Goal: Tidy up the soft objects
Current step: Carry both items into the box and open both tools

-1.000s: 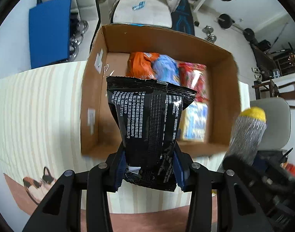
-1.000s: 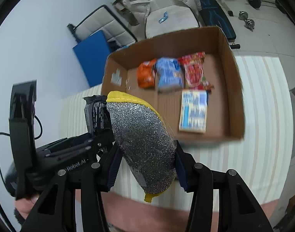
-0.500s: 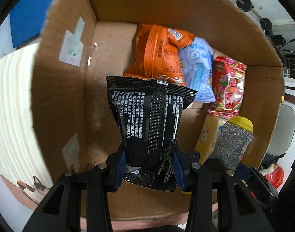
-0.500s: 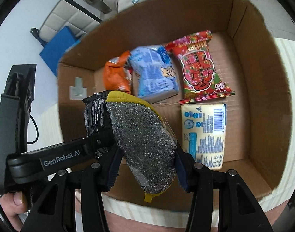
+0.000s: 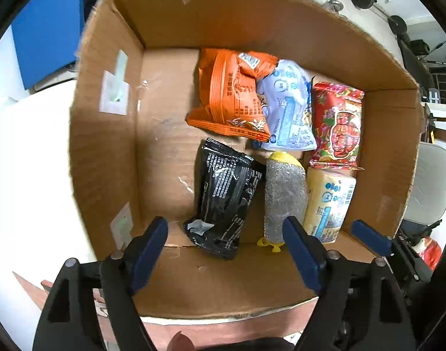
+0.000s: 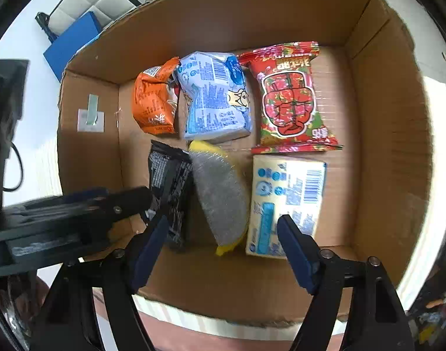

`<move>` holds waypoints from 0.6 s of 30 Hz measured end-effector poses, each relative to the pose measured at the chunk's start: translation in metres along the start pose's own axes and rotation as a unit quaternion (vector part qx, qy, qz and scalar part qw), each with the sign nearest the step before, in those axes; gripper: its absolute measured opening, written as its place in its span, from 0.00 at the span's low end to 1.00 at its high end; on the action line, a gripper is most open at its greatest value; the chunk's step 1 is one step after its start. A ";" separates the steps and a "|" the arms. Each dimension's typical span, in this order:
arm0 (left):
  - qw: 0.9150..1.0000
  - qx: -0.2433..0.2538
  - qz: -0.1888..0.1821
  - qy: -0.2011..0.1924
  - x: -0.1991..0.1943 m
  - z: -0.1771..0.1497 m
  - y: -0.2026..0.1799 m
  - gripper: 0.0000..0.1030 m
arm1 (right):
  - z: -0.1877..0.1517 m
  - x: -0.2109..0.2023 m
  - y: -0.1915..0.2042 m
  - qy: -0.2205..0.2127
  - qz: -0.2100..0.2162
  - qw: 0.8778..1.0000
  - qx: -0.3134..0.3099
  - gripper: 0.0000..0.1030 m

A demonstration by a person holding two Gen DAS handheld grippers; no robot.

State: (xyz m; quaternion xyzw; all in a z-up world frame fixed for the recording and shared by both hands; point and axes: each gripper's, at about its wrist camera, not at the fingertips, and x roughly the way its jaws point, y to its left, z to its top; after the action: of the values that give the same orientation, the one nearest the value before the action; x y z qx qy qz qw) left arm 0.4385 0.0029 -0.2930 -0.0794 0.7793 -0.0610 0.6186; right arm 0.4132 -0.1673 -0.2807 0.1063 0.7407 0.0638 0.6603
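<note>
Both grippers hang over an open cardboard box [image 5: 103,152] [image 6: 392,134]. A black snack packet [image 5: 226,196] [image 6: 170,187] lies on the box floor, free of my left gripper [image 5: 224,228], whose jaws are opening wide. Beside it lies a silver-and-yellow scouring sponge [image 5: 284,196] [image 6: 223,193], loose below my right gripper [image 6: 223,228], whose jaws are also opening. Neither gripper's pads touch anything. The right gripper's blue pad [image 5: 369,238] shows at the left wrist view's right edge.
An orange packet [image 5: 231,96] [image 6: 152,102], a pale blue packet [image 5: 287,108] [image 6: 214,96], a red packet [image 5: 337,122] [image 6: 290,99] and a cream packet [image 5: 328,201] [image 6: 284,204] lie in the box. The box's left floor [image 5: 164,134] is bare. A striped cloth [image 6: 436,152] covers the table.
Both grippers came down over the box and opened. The black packet and the sponge dropped out of the jaws onto the box floor, side by side.
</note>
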 end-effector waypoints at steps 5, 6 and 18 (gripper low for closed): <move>1.000 0.009 0.007 -0.022 -0.020 -0.018 -0.003 0.92 | -0.009 -0.018 0.003 -0.018 -0.030 0.999 -0.013 1.00; 1.000 0.012 0.010 -0.027 -0.024 -0.022 -0.005 0.92 | -0.011 -0.021 0.003 -0.022 -0.032 0.999 -0.014 1.00; 0.989 0.015 0.027 -0.143 -0.073 -0.076 -0.023 0.92 | -0.053 -0.070 0.017 -0.081 -0.028 0.995 -0.049 1.00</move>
State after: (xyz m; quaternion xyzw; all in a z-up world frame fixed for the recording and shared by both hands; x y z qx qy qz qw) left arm 0.3819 -0.0048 -0.2014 -0.0566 0.6836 -0.0439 0.7264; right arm 0.3690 -0.1651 -0.2031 0.0578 0.6832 0.0722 0.7243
